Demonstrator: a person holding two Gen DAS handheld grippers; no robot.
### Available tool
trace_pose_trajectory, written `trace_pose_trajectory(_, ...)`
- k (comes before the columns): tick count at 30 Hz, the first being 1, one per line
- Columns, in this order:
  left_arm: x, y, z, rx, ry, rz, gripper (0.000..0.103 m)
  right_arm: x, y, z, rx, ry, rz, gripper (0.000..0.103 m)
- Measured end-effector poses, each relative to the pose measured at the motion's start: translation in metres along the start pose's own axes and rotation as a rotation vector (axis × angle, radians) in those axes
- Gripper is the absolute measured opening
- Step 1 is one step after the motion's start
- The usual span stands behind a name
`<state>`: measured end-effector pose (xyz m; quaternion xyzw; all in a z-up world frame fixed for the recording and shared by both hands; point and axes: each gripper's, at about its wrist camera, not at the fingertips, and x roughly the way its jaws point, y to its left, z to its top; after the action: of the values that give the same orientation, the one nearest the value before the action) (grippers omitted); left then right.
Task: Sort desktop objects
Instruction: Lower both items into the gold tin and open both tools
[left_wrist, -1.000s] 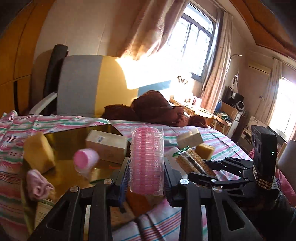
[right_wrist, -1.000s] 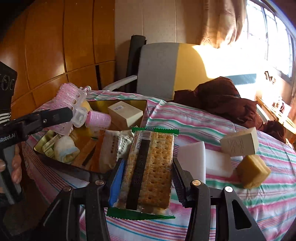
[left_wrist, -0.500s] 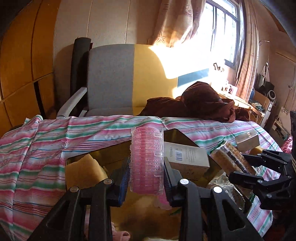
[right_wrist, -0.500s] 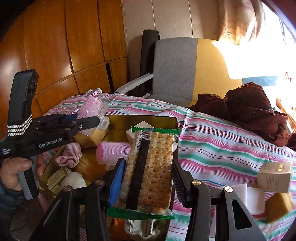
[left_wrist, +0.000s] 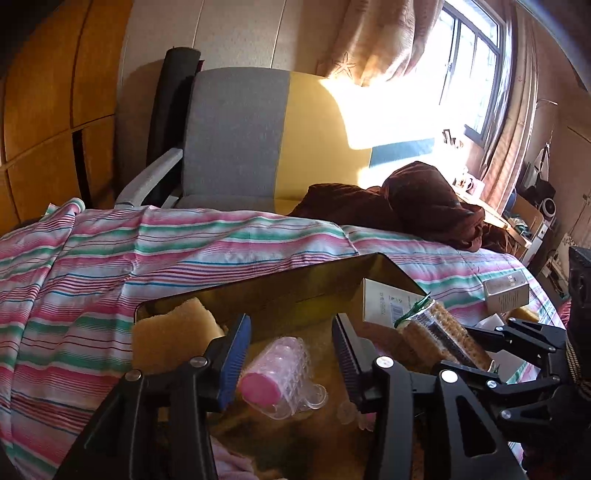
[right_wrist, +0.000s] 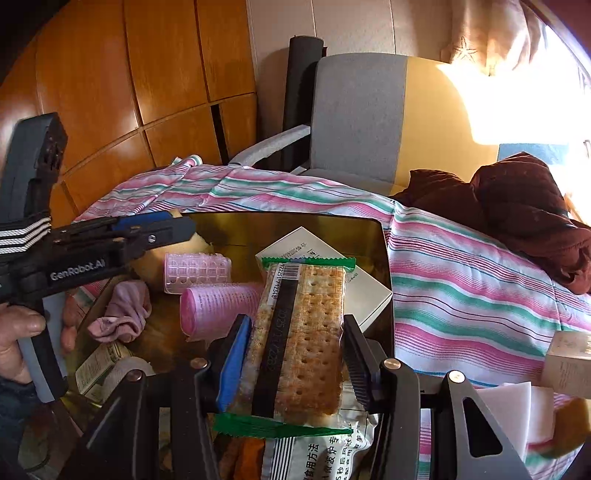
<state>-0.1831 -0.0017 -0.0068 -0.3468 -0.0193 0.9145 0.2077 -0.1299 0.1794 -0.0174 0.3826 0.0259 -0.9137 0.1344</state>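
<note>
Left claw (left_wrist: 291, 350) spread wide above the gold tray (left_wrist: 295, 291), grasping nothing. Lying on the tray floor between and just under its blue-padded fingers (left_wrist: 234, 354): a pink hair roller in a clear spiked sleeve (left_wrist: 280, 373), tipped on its side, touching neither pad. At the tray's near-left corner, beside that roller, a yellow sponge (left_wrist: 173, 332). Toward the tray's right side, a white box (left_wrist: 388, 302), leaning.

Right claw (right_wrist: 295, 354) clenched on a cracker packet (right_wrist: 303, 332), held flat over the tray's near edge, green crimped ends showing at top and bottom. Seen from the left wrist camera as well, right of the tray.

Inside the tray (right_wrist: 288, 221), from the right wrist camera: the sleeved roller (right_wrist: 197, 271) lying crosswise toward the far-left part, a second bare pink roller (right_wrist: 218, 310) just in front of it, a crumpled pink cloth (right_wrist: 125, 310) left of both, the white box (right_wrist: 325, 258) partly behind the packet. Under the packet, at the tray's near edge, a printed snack bag (right_wrist: 317, 450). A small greenish packet (right_wrist: 98, 365) at the tray's near-left, partly hidden.

Striped cloth (right_wrist: 461, 288) covering the worktop all round the tray. On it, right of the tray, a small beige box (left_wrist: 506, 291) and a white block (right_wrist: 506, 410). Beyond the tray, a brown garment (right_wrist: 517, 206) heaped at the worktop's far edge, and a grey-and-yellow chair (left_wrist: 258, 136) behind. A hand (right_wrist: 18, 339) gripping the left handle, left of the tray.
</note>
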Motion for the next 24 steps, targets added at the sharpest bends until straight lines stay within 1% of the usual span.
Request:
trace_pose_trajectory(5, -0.026, 0.003, -0.007, -0.027, -0.053, -0.01, 0.047, 0.011, 0.001, 0.01, -0.024, 0.014, -0.027, 0.05)
trace_pose_trajectory(7, -0.034, 0.002, -0.01, -0.035, -0.07, -0.02, 0.047, 0.016, 0.003, 0.014, -0.05, 0.018, -0.055, 0.05)
trace_pose_trajectory(11, -0.049, -0.003, -0.023, -0.041, -0.077, -0.049, 0.047, 0.023, 0.005, 0.02, -0.088, 0.03, -0.089, 0.05)
trace_pose_trajectory(17, -0.063, -0.011, -0.039, -0.052, -0.072, -0.085, 0.047, 0.011, 0.004, 0.018, -0.059, 0.01, 0.004, 0.052)
trace_pose_trajectory(19, -0.066, -0.014, -0.043, -0.055, -0.069, -0.092, 0.047, 0.005, 0.002, 0.015, -0.042, -0.002, 0.009, 0.052)
trace_pose_trajectory(20, -0.068, -0.015, -0.045, -0.056, -0.069, -0.093, 0.047, 0.001, 0.001, 0.014, -0.03, -0.009, 0.016, 0.053)
trace_pose_trajectory(21, -0.07, -0.016, -0.047, -0.056, -0.071, -0.094, 0.047, -0.004, 0.0, 0.013, -0.018, -0.016, 0.022, 0.056)
trace_pose_trajectory(24, -0.077, -0.02, -0.051, -0.059, -0.076, -0.106, 0.047, -0.022, -0.008, 0.006, 0.022, -0.051, 0.026, 0.057)
